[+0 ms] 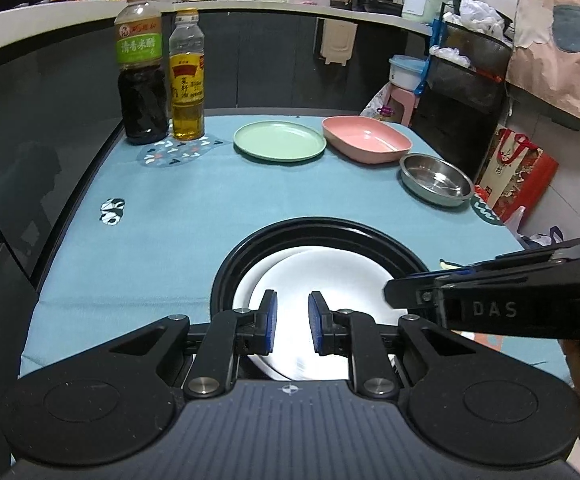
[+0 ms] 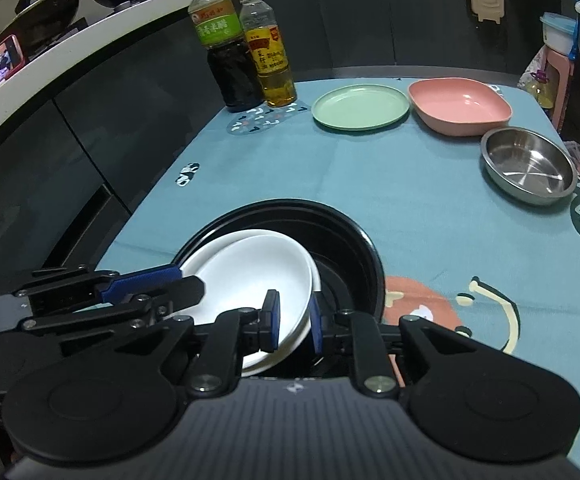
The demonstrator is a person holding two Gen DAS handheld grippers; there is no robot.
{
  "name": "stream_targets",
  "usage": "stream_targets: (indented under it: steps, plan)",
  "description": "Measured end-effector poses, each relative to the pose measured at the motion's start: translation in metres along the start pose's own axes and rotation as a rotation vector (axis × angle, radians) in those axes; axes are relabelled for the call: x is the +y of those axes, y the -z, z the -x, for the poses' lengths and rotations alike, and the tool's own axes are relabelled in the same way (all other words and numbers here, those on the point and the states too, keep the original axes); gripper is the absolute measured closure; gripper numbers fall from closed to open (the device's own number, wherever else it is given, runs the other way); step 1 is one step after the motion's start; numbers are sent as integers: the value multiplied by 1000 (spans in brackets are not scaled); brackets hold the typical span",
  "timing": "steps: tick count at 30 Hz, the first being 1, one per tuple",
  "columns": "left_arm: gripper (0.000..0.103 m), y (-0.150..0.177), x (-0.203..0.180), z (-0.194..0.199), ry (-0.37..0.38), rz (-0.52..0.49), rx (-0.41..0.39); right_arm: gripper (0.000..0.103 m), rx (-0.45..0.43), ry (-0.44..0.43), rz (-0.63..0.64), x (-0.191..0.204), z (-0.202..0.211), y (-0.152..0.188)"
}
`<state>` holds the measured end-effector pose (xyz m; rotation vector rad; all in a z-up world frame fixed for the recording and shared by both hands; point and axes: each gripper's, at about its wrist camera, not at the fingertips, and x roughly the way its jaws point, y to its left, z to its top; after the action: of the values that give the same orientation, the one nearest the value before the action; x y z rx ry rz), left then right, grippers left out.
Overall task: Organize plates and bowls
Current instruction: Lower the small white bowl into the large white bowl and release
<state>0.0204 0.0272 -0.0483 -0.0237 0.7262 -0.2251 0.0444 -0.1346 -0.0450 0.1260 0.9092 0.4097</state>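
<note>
1. Right up front, 2 white plates point(image 2: 250, 276) sit stacked, the top one shifted off-centre, inside a big black dish point(image 1: 322, 236) at the near edge of the blue tablecloth point(image 1: 194, 216).
2. Over them, the left gripper point(image 1: 292, 323) hangs with its jaws a little apart and nothing between the blue pads point(image 1: 271, 320).
3. Beside it, the right gripper point(image 2: 292, 322) has its jaws either side of the top plate's right rim; whether they pinch it, I cannot tell.
4. Farther back stand a green plate point(image 1: 280, 140), a pink dish point(image 1: 366, 138) just right of it, and a steel bowl point(image 1: 436, 180) near the right edge.
5. At the far left, a dark vinegar bottle point(image 1: 141, 68) and an oil bottle point(image 1: 187, 76) touch, on a patterned mat point(image 1: 170, 154).
6. Between the front stack and the far dishes lies bare cloth with a small panda print point(image 1: 113, 210).
</note>
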Motion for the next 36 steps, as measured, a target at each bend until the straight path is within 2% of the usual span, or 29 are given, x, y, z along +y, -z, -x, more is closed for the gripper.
stream_targets:
  steps: [21,36]
  plan:
    - [87,0,15,3,-26,41,-6,103,-21,17,-34,-8,4,1]
    - [86,-21,27,-4,-79,25,-27,103,-66,78,-84,-33,2,-28]
